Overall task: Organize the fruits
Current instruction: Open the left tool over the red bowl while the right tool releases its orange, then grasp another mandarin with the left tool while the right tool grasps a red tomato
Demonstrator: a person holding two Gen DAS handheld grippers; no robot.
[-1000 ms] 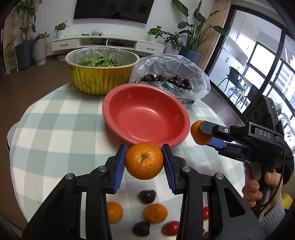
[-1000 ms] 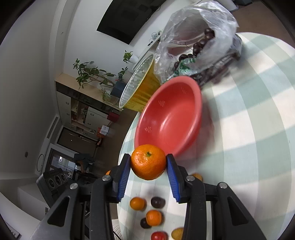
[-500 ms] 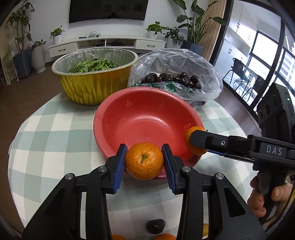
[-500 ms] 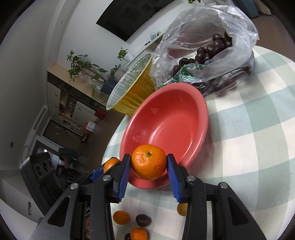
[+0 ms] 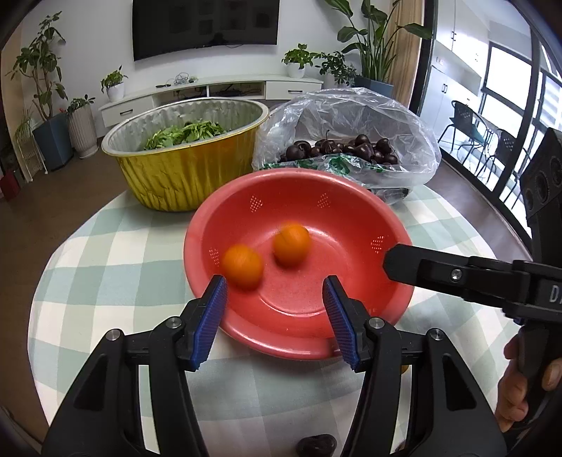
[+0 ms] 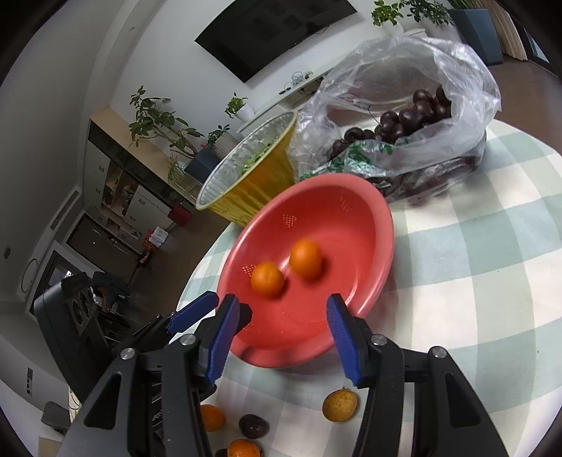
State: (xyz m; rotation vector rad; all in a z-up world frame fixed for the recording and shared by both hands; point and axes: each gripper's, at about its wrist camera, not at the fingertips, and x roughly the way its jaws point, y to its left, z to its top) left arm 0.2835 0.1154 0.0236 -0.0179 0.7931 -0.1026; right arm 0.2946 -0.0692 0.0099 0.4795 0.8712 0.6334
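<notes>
- The left gripper (image 5: 274, 316) is wide open and holds nothing. Its blue pads (image 5: 210, 321) sit over the near rim of the red bowl (image 5: 351, 211).
- The right gripper (image 6: 279, 334) is wide open too, with nothing between its pads. It hangs just above the near edge of the same bowl.
- On the worktop (image 6: 474, 267) close to the right gripper lie loose fruits: a yellowish round one (image 6: 340, 404), a dark cherry (image 6: 253, 426) and two small oranges (image 6: 211, 417).
- The worktop has a green and white check cloth.
- Inside the red bowl are two oranges. One orange (image 5: 242, 266) is near the left side and the second orange (image 5: 291, 240) is a bit farther in. Both look blurry.
- In the right wrist view the two oranges sit almost touching, just beside each other.
- Behind the bowl on the left stands a gold tub (image 5: 189, 175) with green leaves (image 5: 182, 133) in it.
- Behind the bowl on the right is a clear bag (image 5: 351, 116) full of dark cherries (image 5: 344, 149).
- Far back are a TV (image 5: 205, 24) on the wall and potted plants (image 5: 114, 82).
</notes>
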